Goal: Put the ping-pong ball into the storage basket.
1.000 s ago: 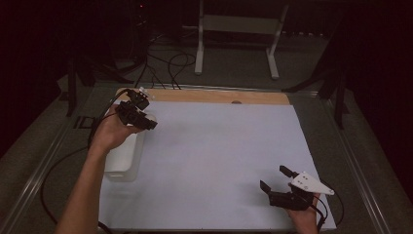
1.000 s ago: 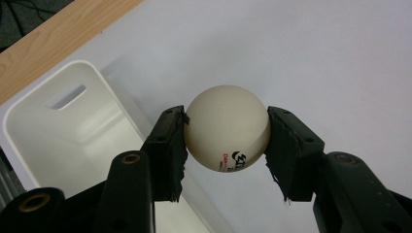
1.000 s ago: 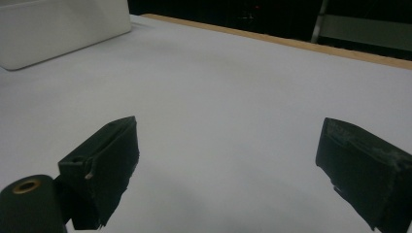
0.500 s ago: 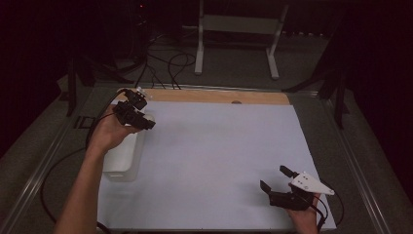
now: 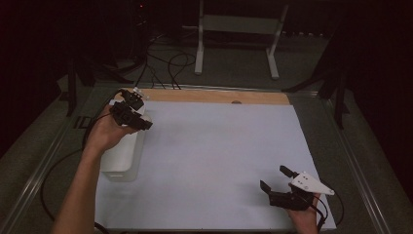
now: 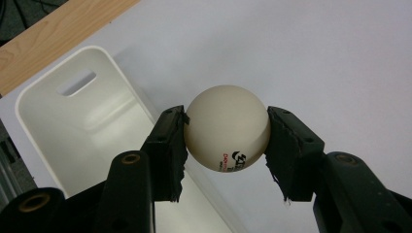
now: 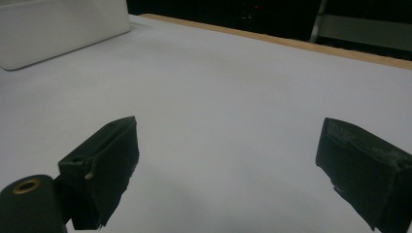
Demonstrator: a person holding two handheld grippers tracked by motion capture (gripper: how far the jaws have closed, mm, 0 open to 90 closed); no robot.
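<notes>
Ball clenched in left gripper jaws, hanging beside bin rim, not over opening. Right gripper jaws released, well apart on desk.

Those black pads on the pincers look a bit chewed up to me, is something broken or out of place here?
Only wear: the pads of the left gripper have ragged, torn edges, yet they hold the white ball squarely above the white bin. The right gripper shows similar fraying. Nothing is spilled or askew.
</notes>
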